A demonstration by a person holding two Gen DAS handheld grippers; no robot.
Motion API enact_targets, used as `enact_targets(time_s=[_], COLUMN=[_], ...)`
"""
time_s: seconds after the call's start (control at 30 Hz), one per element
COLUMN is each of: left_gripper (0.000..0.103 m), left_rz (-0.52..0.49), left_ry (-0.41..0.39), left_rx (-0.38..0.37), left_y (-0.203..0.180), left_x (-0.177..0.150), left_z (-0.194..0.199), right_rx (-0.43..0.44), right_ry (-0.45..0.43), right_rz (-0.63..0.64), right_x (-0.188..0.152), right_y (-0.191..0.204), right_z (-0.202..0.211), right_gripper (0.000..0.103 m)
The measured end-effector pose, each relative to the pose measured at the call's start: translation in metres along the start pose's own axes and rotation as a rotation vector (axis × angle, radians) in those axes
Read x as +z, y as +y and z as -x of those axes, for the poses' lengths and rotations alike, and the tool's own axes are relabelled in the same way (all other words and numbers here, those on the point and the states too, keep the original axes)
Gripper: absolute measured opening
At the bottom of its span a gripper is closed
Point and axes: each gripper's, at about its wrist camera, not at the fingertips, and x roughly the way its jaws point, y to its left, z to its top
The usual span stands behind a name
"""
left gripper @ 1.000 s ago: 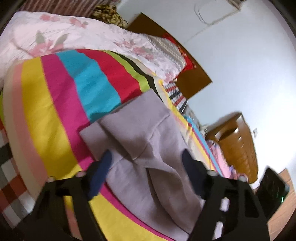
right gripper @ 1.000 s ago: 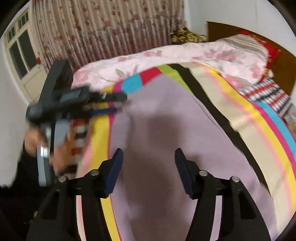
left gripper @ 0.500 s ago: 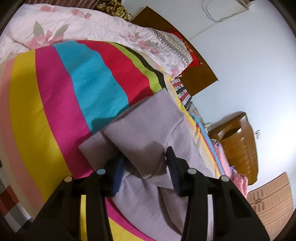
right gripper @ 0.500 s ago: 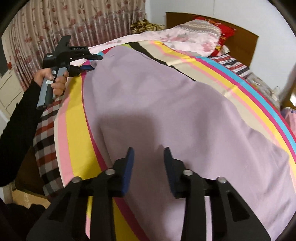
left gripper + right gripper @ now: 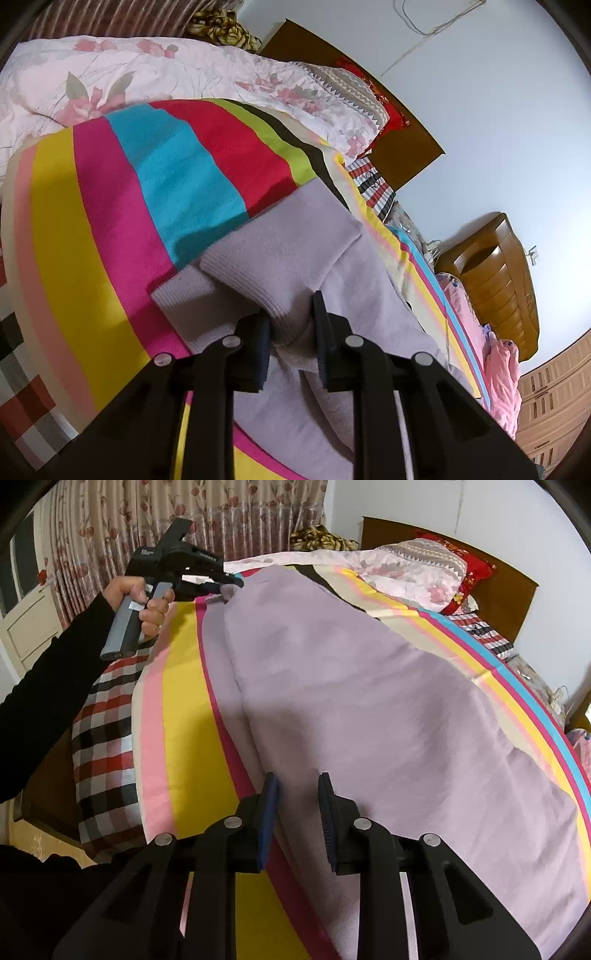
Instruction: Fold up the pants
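Note:
Lilac pants (image 5: 369, 701) lie spread along a bed covered by a rainbow-striped blanket (image 5: 184, 709). In the left wrist view the ribbed cuffs of the pants (image 5: 280, 258) lie at the near end. My left gripper (image 5: 291, 325) is shut on the upper cuff's edge; it also shows in the right wrist view (image 5: 231, 585), at the far end of the pants. My right gripper (image 5: 297, 794) has its jaws narrowed around the near edge of the pants, with fabric between the pads.
A pink floral quilt (image 5: 147, 74) and pillows (image 5: 424, 565) lie at the head of the bed by a wooden headboard (image 5: 498, 583). A checked sheet (image 5: 107, 716) hangs at the bed's left side. A wooden cabinet (image 5: 498, 273) stands beyond the bed. Curtains (image 5: 184, 513) hang behind.
Both grippers went from wide open to closed on the pants. The left closed on the cuff, the right on the near edge of the fabric.

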Motion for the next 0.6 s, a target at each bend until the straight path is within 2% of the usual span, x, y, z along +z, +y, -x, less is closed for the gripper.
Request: enact_targets(time_s=[0.27, 0.4, 0.47, 0.5, 0.53, 0.6], left_gripper=[0.022, 0.024, 0.024, 0.022, 0.015, 0.012], left_rz=[0.011, 0.017, 0.015, 0.008, 0.007, -0.004], left_ry=[0.021, 0.029, 0.029, 0.029, 0.029, 0.017], left_rx=[0.015, 0.015, 0.016, 0.018, 0.014, 0.004], left_y=[0.003, 0.007, 0.008, 0.007, 0.006, 0.003], left_x=[-0.001, -0.001, -0.001, -0.001, -0.002, -0.002], left_z=[-0.008, -0.014, -0.015, -0.014, -0.014, -0.010], right_rx=[0.007, -0.015, -0.029, -0.041, -0.052, -0.079], right_ry=[0.015, 0.005, 0.004, 0.002, 0.002, -0.008], right_rz=[0.010, 0.056, 0.074, 0.093, 0.097, 0.091], right_x=[-0.002, -0.003, -0.004, -0.003, -0.003, 0.001], right_y=[0.003, 0.008, 0.009, 0.013, 0.013, 0.012], right_z=[-0.003, -0.004, -0.004, -0.004, -0.004, 0.002], right_gripper=[0.024, 0.023, 0.018, 0.015, 0.011, 0.005])
